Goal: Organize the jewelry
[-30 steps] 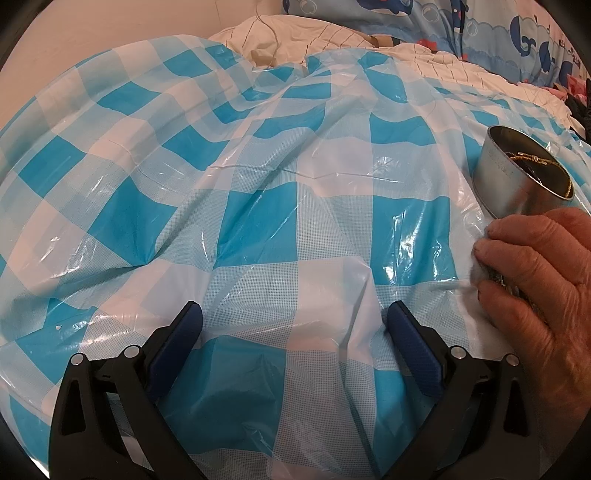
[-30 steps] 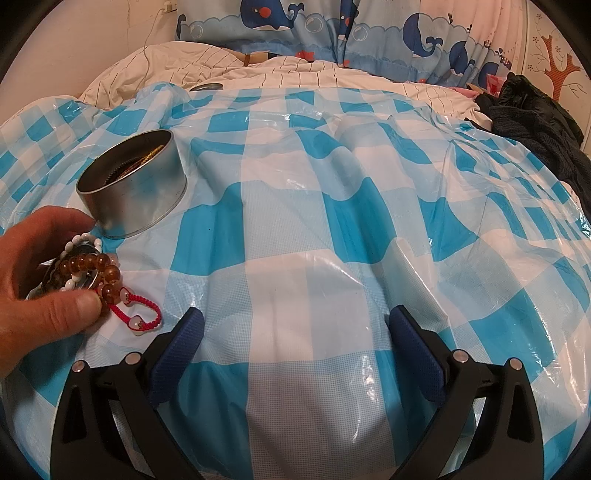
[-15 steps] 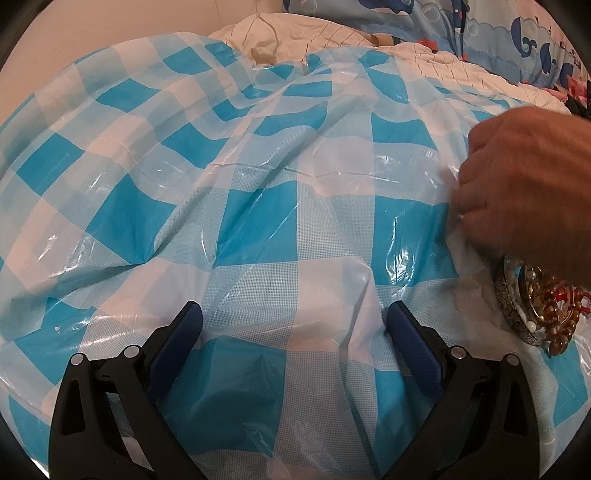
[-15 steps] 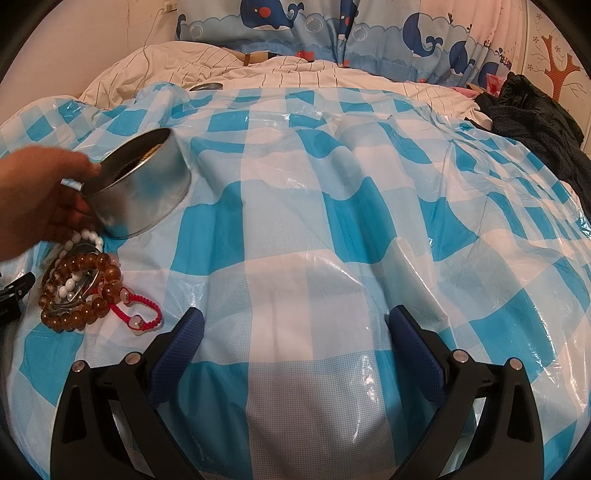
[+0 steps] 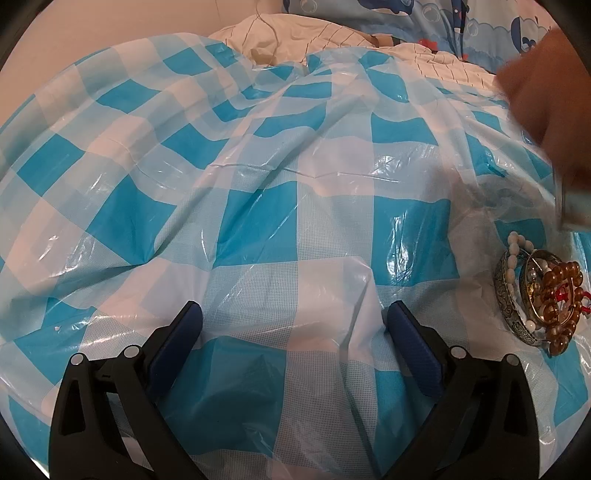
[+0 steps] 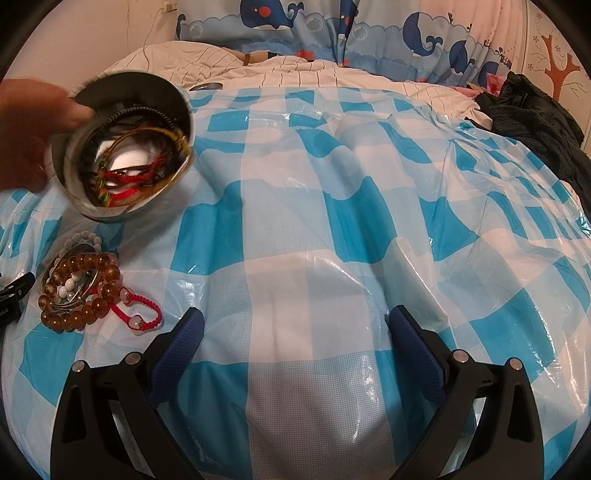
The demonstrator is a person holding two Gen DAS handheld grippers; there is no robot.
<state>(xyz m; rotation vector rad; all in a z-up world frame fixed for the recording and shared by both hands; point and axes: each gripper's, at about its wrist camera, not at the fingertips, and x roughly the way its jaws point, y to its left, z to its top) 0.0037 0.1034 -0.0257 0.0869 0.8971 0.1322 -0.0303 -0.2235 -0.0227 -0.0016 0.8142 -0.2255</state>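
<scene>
A pile of jewelry [image 6: 79, 291] lies on the blue-and-white checked plastic sheet: amber bead bracelet, white bead bracelet, metal bangles and a red cord bracelet [image 6: 142, 317]. It also shows in the left wrist view [image 5: 539, 299]. A bare hand [image 6: 26, 133] holds a round metal tin [image 6: 125, 147] lifted and tipped toward me, with more bracelets and red cords inside. My left gripper [image 5: 293, 336] and right gripper [image 6: 293, 336] are open and empty, low over the sheet, apart from the jewelry.
The checked sheet [image 6: 332, 221] covers a bed. A striped white quilt [image 6: 295, 77] and whale-print curtain [image 6: 332, 33] lie behind. Dark clothing [image 6: 535, 122] sits at the far right. A small metal lid [image 6: 205, 86] lies at the sheet's far edge.
The hand let go of the jewelry pile, took the tin, then lifted and tipped it toward the right wrist camera. Both grippers stayed still.
</scene>
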